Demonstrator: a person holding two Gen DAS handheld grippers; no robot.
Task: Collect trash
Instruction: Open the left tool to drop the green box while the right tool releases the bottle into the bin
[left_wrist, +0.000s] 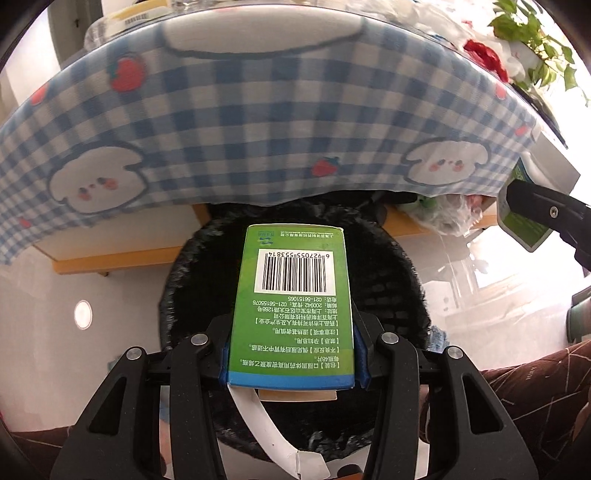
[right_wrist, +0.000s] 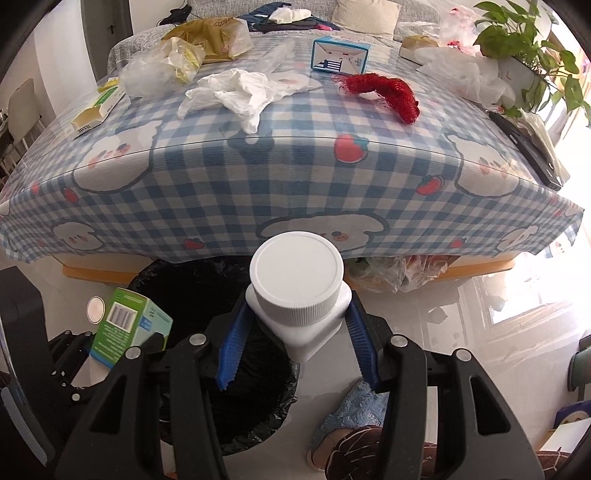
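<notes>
Left claw (left_wrist: 291, 365) clamps green box (left_wrist: 291, 306); right claw (right_wrist: 295, 343) clamps white bottle (right_wrist: 297, 291) above bin (right_wrist: 192, 291).

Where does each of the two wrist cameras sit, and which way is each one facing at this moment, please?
Left wrist: on the left gripper, facing the black-lined trash bin below the checked tablecloth; its fingers clamp a green medicine box.
Right wrist: on the right gripper, higher, facing the cluttered tabletop; its fingers clamp a white bottle, and a slippered foot shows.
Shared: the bin, tablecloth and green box.
</notes>
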